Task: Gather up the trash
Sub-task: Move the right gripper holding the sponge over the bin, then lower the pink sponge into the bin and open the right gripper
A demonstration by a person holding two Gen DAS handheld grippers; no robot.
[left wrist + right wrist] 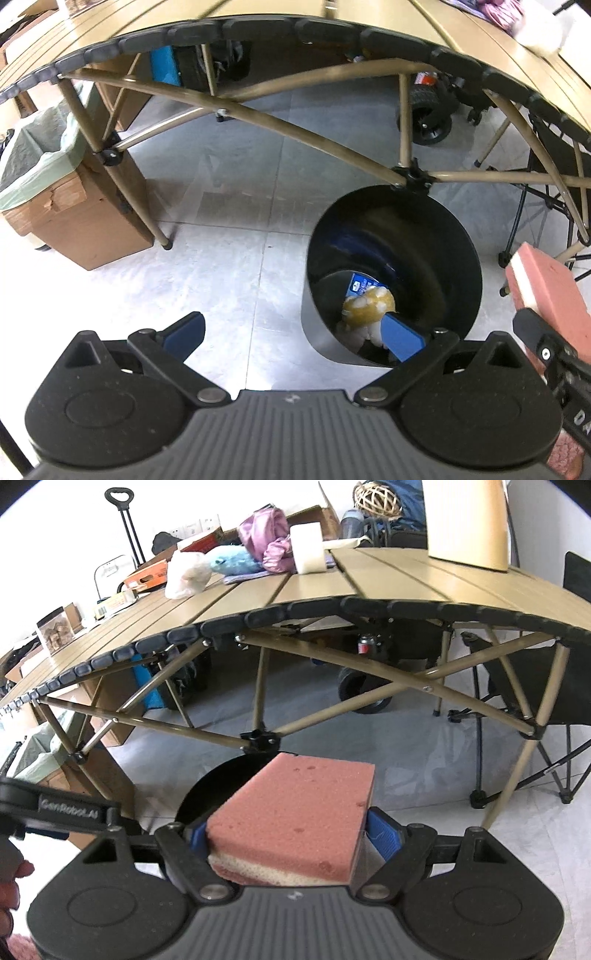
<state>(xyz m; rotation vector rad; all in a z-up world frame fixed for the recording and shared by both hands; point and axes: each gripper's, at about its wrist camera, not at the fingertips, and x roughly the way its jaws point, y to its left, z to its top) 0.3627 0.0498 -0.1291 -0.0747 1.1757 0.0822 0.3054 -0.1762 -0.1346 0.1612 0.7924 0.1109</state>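
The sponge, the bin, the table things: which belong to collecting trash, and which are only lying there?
Belongs to the job:
- pink sponge, clamped in the right gripper
- black bin, already holding trash
- left gripper, open

Just lying about:
- plush toy
- tape roll
- cardboard box

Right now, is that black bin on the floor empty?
Not empty. The black bin holds a yellowish crumpled wad and a blue-labelled packet at its bottom.

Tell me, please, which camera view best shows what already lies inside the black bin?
The left wrist view: it looks down into the black bin, showing a blue packet and yellowish-white scraps at the bottom. The right wrist view shows only a sliver of the bin's rim behind the pink sponge.
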